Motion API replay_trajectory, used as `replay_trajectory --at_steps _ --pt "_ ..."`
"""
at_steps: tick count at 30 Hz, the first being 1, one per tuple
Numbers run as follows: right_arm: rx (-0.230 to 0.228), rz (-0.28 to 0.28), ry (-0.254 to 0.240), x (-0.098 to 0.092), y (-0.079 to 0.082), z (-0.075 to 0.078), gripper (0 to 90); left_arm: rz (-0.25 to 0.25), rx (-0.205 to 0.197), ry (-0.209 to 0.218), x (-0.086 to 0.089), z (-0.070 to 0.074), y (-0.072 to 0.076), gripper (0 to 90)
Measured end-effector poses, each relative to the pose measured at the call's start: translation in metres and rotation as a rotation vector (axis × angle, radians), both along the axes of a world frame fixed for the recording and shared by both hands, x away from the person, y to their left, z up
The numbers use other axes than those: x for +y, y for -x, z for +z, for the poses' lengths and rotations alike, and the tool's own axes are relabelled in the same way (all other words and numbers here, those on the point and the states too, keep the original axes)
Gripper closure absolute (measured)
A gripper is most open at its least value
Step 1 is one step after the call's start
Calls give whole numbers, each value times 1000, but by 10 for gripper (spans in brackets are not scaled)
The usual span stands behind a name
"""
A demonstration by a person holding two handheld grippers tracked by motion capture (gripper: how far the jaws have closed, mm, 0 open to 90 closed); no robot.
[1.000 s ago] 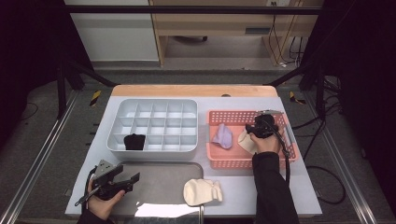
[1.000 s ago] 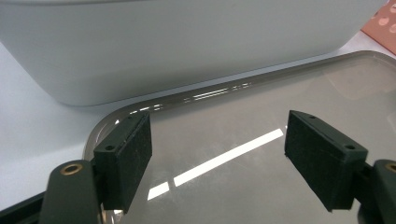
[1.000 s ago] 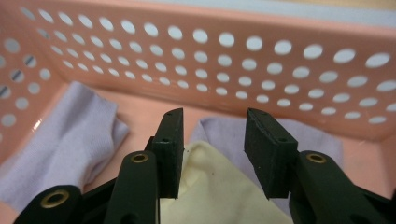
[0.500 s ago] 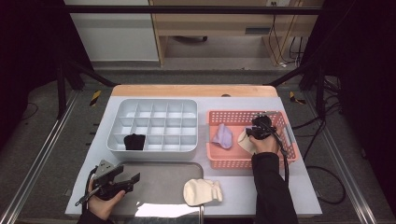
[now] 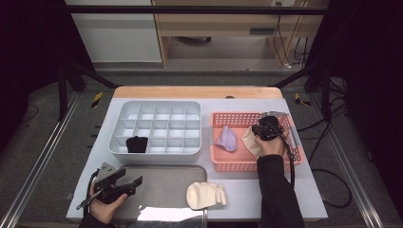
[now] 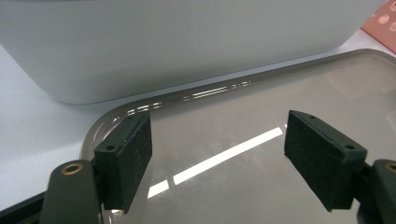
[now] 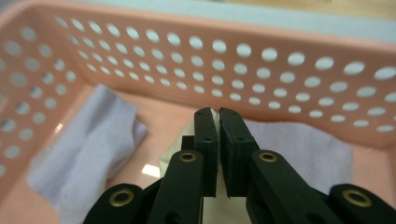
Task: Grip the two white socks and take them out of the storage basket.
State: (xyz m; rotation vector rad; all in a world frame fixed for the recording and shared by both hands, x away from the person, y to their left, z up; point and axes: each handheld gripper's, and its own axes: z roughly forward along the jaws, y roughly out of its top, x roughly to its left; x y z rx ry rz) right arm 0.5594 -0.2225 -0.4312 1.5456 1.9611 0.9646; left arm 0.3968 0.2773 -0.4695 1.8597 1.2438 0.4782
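Pinching cream cloth, right tongs (basket)

No writing, label, brand, number or sign can be read in any of the views. The pink perforated plastic basket, the white compartmented plastic organiser tray, the flat grey metal tray and the pale counter carry no print. The yellow-and-black striped marks on the floor, at ten o'clock from the counter, bear no letters.

Four cloths, one basket, two trays.
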Motion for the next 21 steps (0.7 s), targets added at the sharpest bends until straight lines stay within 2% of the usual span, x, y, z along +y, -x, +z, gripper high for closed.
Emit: replay_trajectory --at_steps 6,12,16,21 --pt "-82 25 -53 0 8 14 868 -2 4 -1 0 0 0 229" --pt "-137 53 -115 0 18 28 869 -2 3 -1 0 0 0 229" --pt "-183 77 -139 1 27 37 869 -3 3 -2 -1 0 0 230" --pt "-238 119 -140 5 40 56 869 -3 1 0 -1 0 0 231"
